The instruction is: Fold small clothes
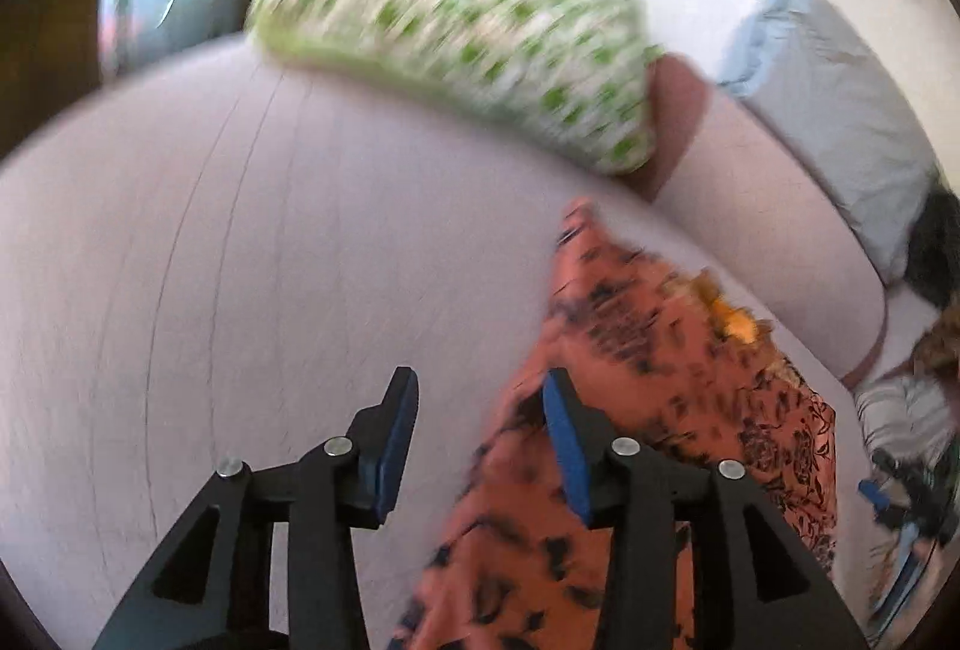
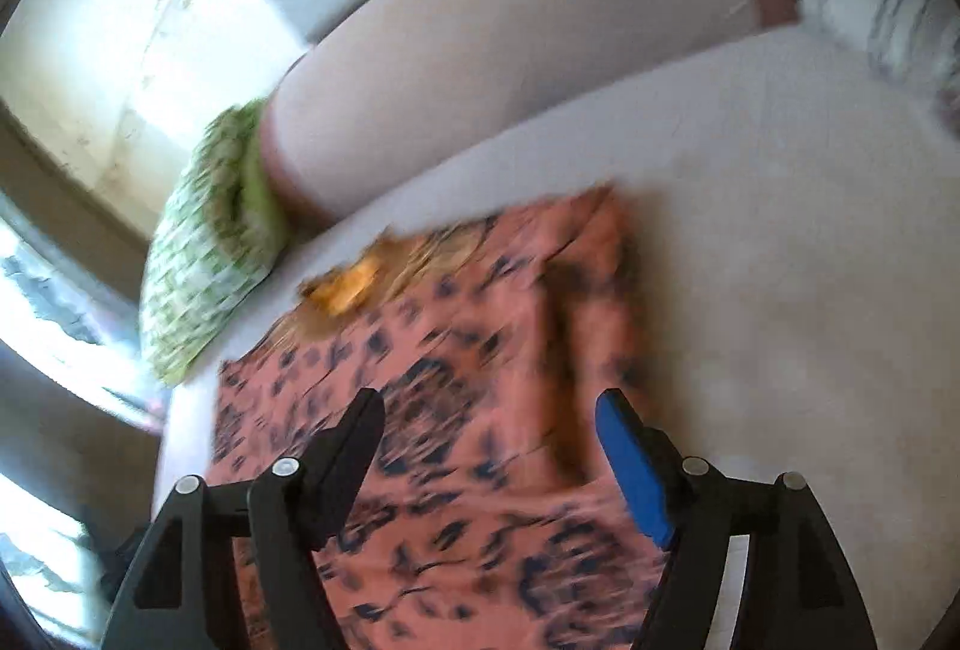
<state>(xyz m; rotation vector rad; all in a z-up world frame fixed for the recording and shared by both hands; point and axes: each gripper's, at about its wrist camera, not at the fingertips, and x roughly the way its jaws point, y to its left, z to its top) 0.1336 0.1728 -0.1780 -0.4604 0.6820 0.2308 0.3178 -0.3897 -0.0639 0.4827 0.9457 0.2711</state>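
An orange-pink garment with dark blue print and a yellow patch near its top edge lies flat on the pale sofa seat. One side of it is folded over toward the middle. My right gripper hovers above the garment with its jaws wide apart and nothing between them. In the left wrist view the same garment lies at the right. My left gripper hangs over its left edge, jaws apart, holding nothing. Both views are blurred by motion.
A green-and-white patterned cushion rests on the seat at the backrest. A grey pillow sits on top of the backrest. A striped white cloth lies at the far right of the seat. The other gripper shows at the right edge.
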